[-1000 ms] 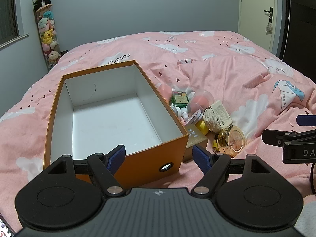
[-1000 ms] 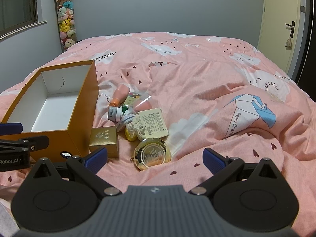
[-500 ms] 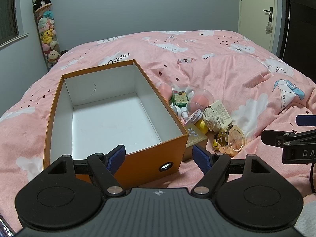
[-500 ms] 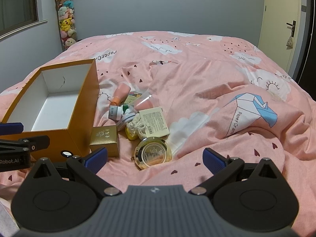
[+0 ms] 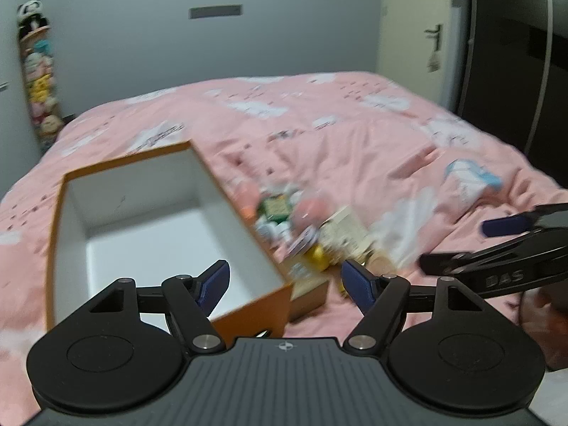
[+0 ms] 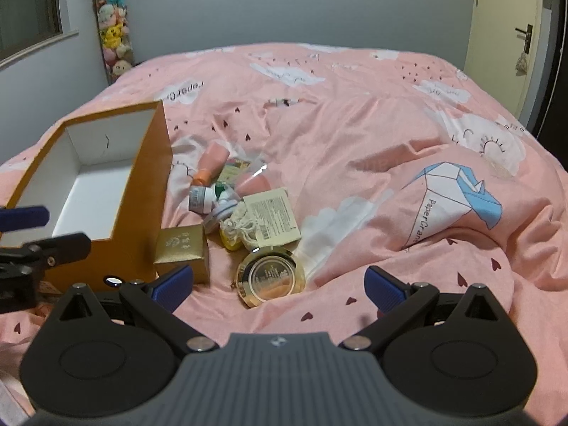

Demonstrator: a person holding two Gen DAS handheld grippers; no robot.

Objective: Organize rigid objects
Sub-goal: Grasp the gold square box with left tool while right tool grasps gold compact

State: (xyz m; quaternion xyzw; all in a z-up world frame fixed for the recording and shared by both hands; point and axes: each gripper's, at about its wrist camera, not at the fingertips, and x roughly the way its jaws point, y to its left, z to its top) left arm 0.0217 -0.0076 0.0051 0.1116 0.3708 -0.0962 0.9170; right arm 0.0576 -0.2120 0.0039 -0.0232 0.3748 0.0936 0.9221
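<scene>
- The orange box (image 6: 142, 191) sits open on the pink bed cover (image 6: 372, 135), its white inside bare; in the right wrist view it lies at about 9 o'clock.
- Just beside the box's right wall, at 11 o'clock from the right gripper (image 6: 278, 285), lies the heap of small things: a small gold box (image 6: 183, 246) touching the orange box's near corner, a round gold tin (image 6: 271, 277) nearest the camera, and a paper-labelled packet (image 6: 271, 218) behind the tin.
- Further back in the heap lie a pink tube with an orange cap (image 6: 209, 161) and a grey-capped jar (image 6: 200, 198); a yellow piece peeks out under the packet, too hidden to name.
- The right gripper's fingers (image 6: 174, 280) are spread wide above the cover, nothing between them; the gold tin lies just ahead of the gap.
- The left gripper (image 5: 284, 280) hovers over the orange box's (image 5: 170, 213) near right corner; this view is blurred. Its fingers (image 5: 213, 280) are wide apart and closing, pinching nothing.
- In the left wrist view the right gripper shows at 3 o'clock, apart from the heap.
- A column of plush toys (image 6: 112, 35) stands against the far wall at 11 o'clock.
</scene>
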